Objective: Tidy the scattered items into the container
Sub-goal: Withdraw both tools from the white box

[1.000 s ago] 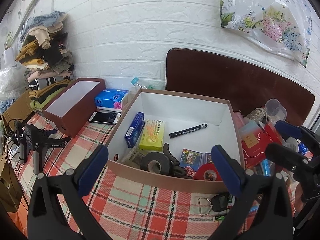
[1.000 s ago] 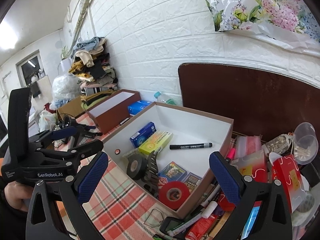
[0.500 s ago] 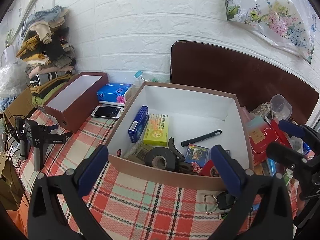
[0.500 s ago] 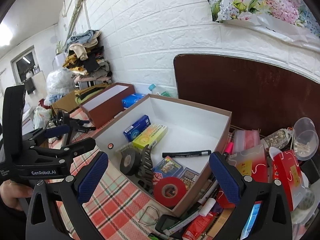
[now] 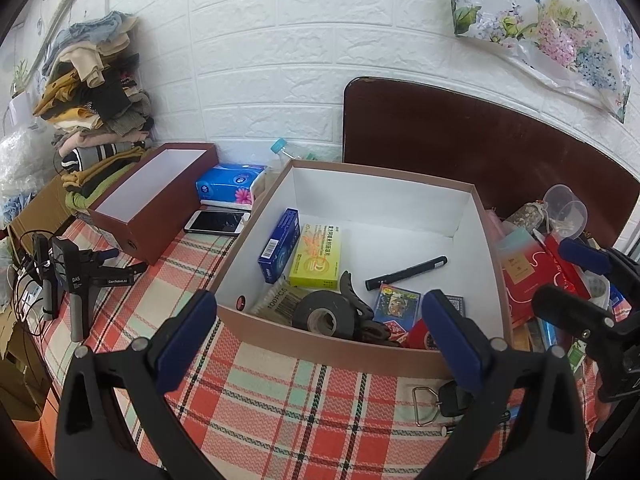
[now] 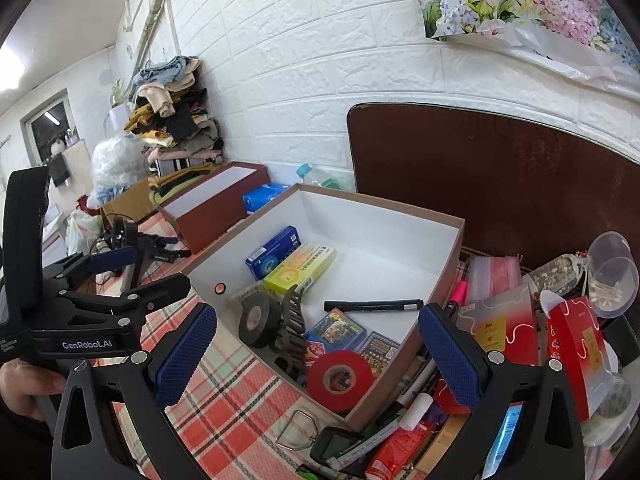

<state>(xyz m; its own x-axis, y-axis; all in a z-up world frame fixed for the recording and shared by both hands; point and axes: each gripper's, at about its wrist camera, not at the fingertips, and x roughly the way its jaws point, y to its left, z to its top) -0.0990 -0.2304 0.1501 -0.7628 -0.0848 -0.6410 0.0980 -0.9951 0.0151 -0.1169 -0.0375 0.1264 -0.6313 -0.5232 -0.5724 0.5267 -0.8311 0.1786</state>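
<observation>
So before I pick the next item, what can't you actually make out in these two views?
- Clutter pile, right wrist view: covered in part by the right gripper, cut by the bottom edge.
- Red tape roll, left wrist view: mostly behind the box's near wall.
- Bottle: body hidden behind the box.
- Print on the yellow box: too small.
</observation>
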